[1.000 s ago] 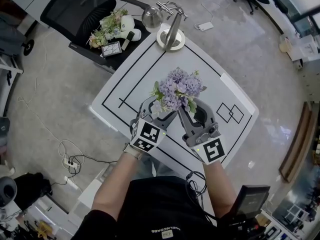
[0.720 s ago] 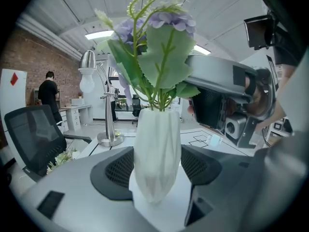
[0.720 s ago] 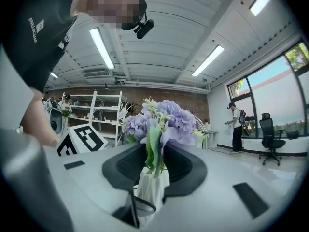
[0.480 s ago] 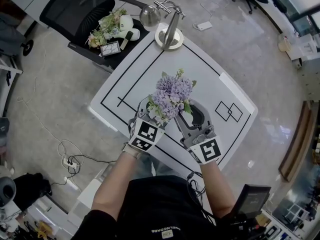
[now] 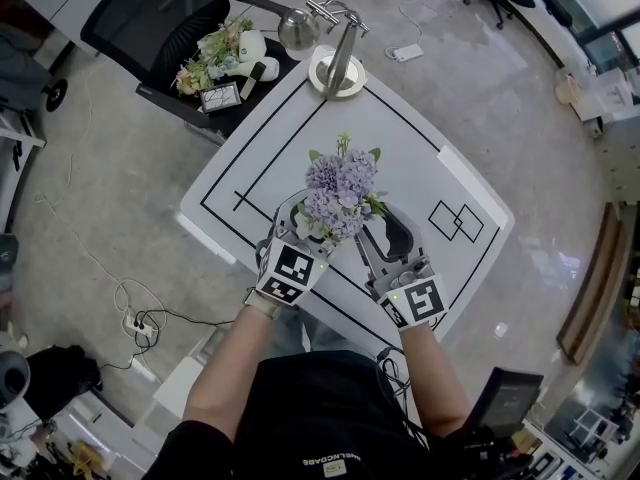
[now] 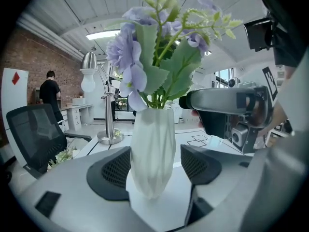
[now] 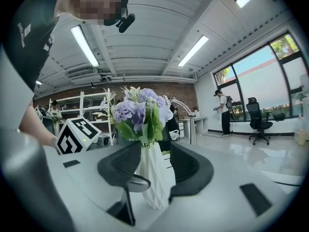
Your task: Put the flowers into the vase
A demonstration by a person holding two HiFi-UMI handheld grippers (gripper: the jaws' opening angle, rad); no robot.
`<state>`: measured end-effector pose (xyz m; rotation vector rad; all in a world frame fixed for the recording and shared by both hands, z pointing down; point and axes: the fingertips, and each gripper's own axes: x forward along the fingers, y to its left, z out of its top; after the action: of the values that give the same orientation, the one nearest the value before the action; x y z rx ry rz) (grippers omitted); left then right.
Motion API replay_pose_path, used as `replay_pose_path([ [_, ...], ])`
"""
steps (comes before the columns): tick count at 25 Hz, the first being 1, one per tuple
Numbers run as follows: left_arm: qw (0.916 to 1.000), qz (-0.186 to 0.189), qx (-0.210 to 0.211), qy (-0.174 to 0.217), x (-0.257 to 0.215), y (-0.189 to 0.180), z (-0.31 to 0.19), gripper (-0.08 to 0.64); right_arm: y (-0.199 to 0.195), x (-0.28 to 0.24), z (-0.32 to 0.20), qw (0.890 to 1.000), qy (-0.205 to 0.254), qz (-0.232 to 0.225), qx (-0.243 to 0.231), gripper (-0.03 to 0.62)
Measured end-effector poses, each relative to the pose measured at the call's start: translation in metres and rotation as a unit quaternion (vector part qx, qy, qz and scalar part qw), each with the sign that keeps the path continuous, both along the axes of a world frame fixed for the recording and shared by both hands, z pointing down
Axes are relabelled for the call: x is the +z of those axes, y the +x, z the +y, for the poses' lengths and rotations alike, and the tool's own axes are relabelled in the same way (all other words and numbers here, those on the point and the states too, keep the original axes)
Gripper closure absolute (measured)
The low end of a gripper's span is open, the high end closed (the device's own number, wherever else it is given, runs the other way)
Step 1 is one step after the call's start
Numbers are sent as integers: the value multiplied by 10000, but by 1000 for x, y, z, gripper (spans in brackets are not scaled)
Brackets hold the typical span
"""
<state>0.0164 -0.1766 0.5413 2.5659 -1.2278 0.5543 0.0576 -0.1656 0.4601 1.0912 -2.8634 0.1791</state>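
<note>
Right gripper (image 7: 155,166) is released: its jaws have just been opening and stand apart on either side of the white vase (image 6: 152,139), with neither pad pressing it. The purple flowers (image 5: 338,190) stand upright in the vase, their stems down its mouth and green leaves spreading just above the rim. Left gripper (image 6: 155,164) brackets the vase body from the other side, also unclenched, with one pad right at the vase wall and a thin gap at the other. The vase stands on the white table (image 5: 400,133), toward the edge nearest the person. A desk lamp (image 5: 340,63) stands at the far corner, well apart.
</note>
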Motion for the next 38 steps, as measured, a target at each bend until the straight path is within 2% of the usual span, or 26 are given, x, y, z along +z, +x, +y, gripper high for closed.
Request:
replay_pose_path([
  [8,9999,-68,-78,-56,0,-4,8,250,14,4,3,9993,-248,-176,239,417],
  [20,9991,-120,-407,-49,-10,-15,37,250,15,-20,16,9991,-142,-371,139,417],
  [27,9958,129,-890,181,-39,-36,59,250,10,-55,32,9981,87,-617,-29,422],
  [38,9884,170,-1208,901,-122,-70,101,266,-29,-107,62,9940,595,-737,-540,516],
])
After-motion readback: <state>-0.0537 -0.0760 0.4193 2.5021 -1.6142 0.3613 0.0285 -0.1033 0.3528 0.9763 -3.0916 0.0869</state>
